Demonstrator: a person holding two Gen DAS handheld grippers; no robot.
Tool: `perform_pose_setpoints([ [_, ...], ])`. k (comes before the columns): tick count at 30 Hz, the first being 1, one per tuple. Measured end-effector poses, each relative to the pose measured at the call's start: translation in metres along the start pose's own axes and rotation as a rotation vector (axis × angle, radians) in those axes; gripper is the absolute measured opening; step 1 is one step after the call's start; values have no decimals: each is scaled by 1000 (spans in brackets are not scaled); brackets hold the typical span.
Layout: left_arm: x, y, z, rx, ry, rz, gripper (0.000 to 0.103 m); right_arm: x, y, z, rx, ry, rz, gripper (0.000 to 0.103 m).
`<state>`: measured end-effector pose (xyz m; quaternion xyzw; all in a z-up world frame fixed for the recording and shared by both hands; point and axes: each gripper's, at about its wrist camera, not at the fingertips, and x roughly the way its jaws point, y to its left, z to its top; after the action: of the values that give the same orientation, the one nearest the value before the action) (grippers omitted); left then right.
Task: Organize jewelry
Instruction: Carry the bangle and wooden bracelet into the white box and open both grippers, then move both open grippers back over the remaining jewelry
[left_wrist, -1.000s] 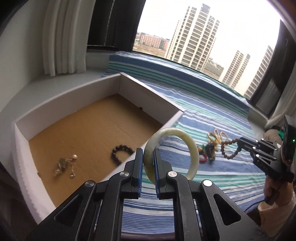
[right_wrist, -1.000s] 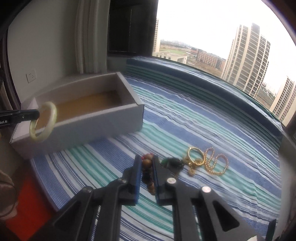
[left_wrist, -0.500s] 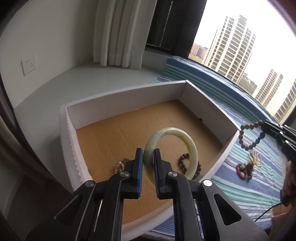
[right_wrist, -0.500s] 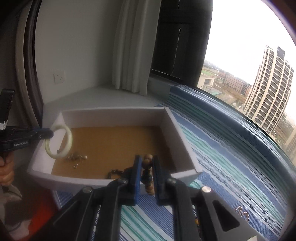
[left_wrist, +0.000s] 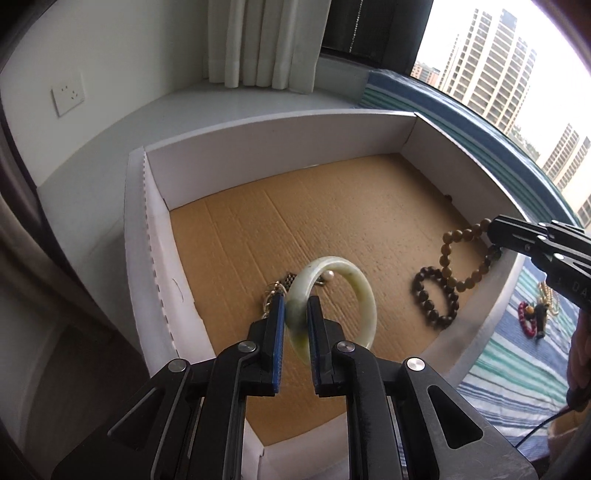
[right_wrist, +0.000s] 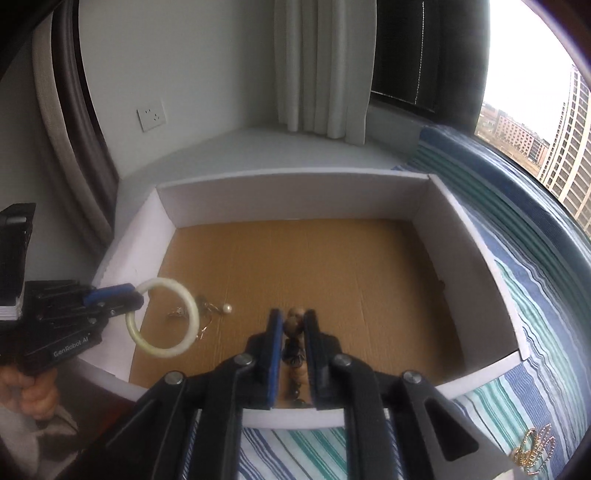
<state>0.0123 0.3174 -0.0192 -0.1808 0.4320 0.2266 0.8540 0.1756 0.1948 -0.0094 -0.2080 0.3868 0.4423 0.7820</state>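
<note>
Over the white box (left_wrist: 155, 236) with its cardboard floor, the left gripper (left_wrist: 295, 314) pinches a pale jade bangle (left_wrist: 354, 284), and the right gripper (right_wrist: 291, 325) pinches a tan bead bracelet (left_wrist: 458, 258). A dark bead bracelet (left_wrist: 436, 299) and a pearl piece (right_wrist: 226, 307) lie inside the box.

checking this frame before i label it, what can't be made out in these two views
- Left wrist view: the metal trinkets in the box are partly hidden behind the jade bangle and left gripper; their type is unclear.
- Left wrist view: the jewelry on the striped cloth is small, partly behind the right gripper.
- Right wrist view: the tan bead bracelet is mostly hidden between the fingers.
- Right wrist view: the gold chains sit blurred at the edge.
</note>
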Motion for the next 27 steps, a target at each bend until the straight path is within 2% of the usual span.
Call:
perform_pose_setpoints([
  [5, 6, -4, -8, 41, -2, 40, 14, 2, 10, -8, -15, 10, 33, 15],
  [6, 6, -6, -9, 51, -8, 63, 33, 0, 12, -9, -16, 9, 25, 30],
  [7, 5, -8, -10, 58, -14, 83, 48, -4, 13, -11, -16, 0, 10, 41],
  [8, 2, -9, -12, 58, -32, 89, 74, -8, 13, -13, -14, -18, -12, 56],
  [10, -8, -13, -15, 54, -77, 76, 84, -19, 13, -19, -13, -47, -55, 59],
  [13, -18, -25, -18, 67, -104, 47, 88, -34, 8, -30, -10, -76, -145, 65],
  [15, -26, -38, -21, 83, -128, 34, 91, -49, 3, -44, -7, -105, -207, 76],
  [16, -30, -46, -24, 95, -139, 22, 92, -55, -1, -52, -4, -114, -230, 77],
  [21, -40, -94, -38, 158, -150, -73, 97, -82, -31, -102, 68, -85, -299, 77],
  [27, -29, -158, -65, 236, -88, -212, 97, -118, -74, -180, 212, -32, -378, 78],
])
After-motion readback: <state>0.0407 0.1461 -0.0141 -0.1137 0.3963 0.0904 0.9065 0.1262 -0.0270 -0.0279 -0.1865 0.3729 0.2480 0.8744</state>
